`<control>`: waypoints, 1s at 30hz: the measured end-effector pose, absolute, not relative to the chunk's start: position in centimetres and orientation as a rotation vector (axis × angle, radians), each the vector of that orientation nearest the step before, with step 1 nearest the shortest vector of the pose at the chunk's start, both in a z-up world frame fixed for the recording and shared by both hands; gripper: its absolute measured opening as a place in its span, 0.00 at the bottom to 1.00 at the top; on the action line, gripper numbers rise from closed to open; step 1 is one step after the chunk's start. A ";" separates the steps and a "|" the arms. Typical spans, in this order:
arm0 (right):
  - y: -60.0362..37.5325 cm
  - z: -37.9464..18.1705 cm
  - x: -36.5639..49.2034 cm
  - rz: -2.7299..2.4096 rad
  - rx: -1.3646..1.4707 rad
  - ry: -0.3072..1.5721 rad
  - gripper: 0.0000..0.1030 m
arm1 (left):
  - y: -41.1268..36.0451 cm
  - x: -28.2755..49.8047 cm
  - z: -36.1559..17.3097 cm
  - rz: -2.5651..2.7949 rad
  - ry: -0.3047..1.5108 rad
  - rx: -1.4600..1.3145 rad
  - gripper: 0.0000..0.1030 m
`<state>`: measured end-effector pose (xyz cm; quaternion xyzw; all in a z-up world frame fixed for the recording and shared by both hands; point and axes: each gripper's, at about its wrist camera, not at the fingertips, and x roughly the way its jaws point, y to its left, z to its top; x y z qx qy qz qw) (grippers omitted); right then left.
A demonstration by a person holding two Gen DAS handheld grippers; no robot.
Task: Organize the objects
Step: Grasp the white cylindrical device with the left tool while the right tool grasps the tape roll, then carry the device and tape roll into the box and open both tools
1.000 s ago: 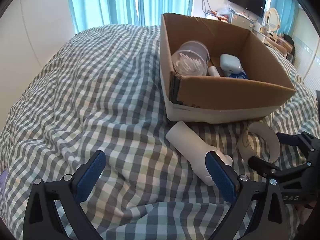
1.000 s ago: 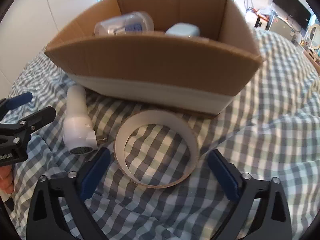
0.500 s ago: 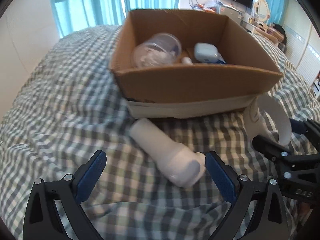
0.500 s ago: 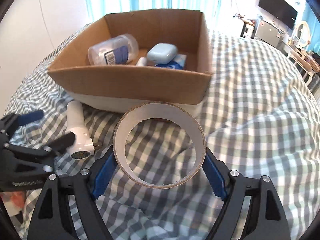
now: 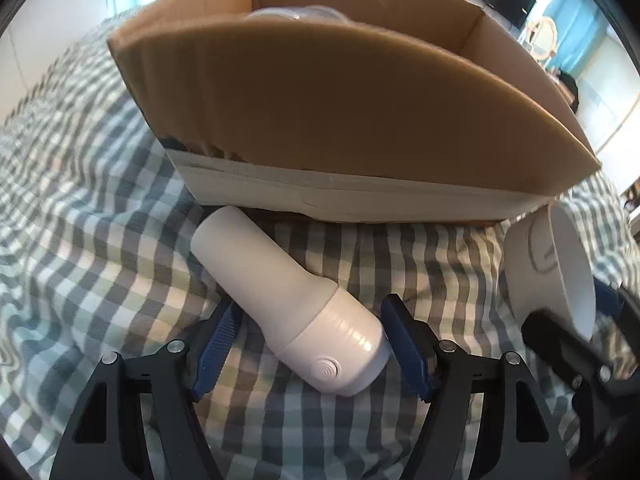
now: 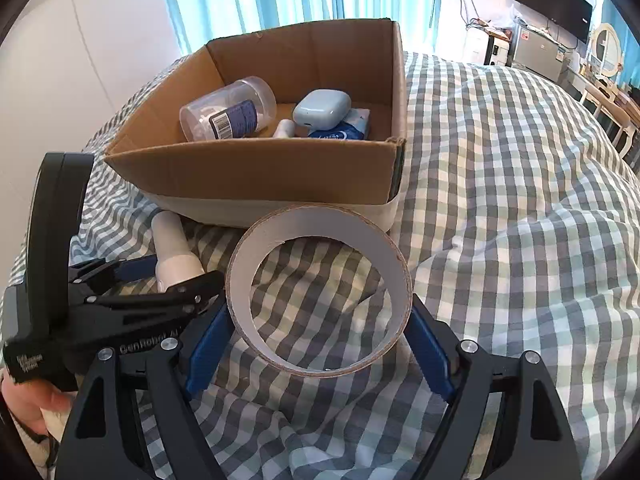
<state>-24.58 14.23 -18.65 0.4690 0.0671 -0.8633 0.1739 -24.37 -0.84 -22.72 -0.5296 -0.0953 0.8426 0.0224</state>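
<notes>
Tape roll [image 6: 320, 300], a light, stiff ring, hangs above the checked bedspread [image 6: 500, 220] just before the cardboard box [image 6: 256, 176], pinched across its width by the right gripper [image 6: 318, 354]. Beside it the white bottle-shaped device [image 5: 292, 304] looks smooth and slippery, best taken at its ribbed end; the left gripper [image 5: 310, 354] straddles it, jaws partly open, not gripping. Readable writing: only "GenRobot AI" on the left gripper's body.

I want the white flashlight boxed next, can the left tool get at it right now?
Probably yes. The left tool is open with its fingers on either side of the white flashlight, which lies on the checked bedspread, nothing covering it. The right tool holds the tape roll off to the side.
</notes>
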 end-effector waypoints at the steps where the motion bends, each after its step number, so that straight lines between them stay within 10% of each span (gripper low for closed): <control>1: 14.2 -18.7 -24.6 -2.448 1.334 0.194 0.79 | -0.9 -24.6 -22.9 2.607 -0.313 -1.654 0.71; 9: 14.5 -18.8 -24.2 -2.439 1.354 0.177 0.79 | -1.6 -23.0 -22.0 2.565 -0.380 -1.667 0.56; 30: 14.1 -11.7 -16.6 -2.512 1.217 0.221 0.79 | -4.1 -12.5 -14.1 2.583 -0.353 -1.590 0.55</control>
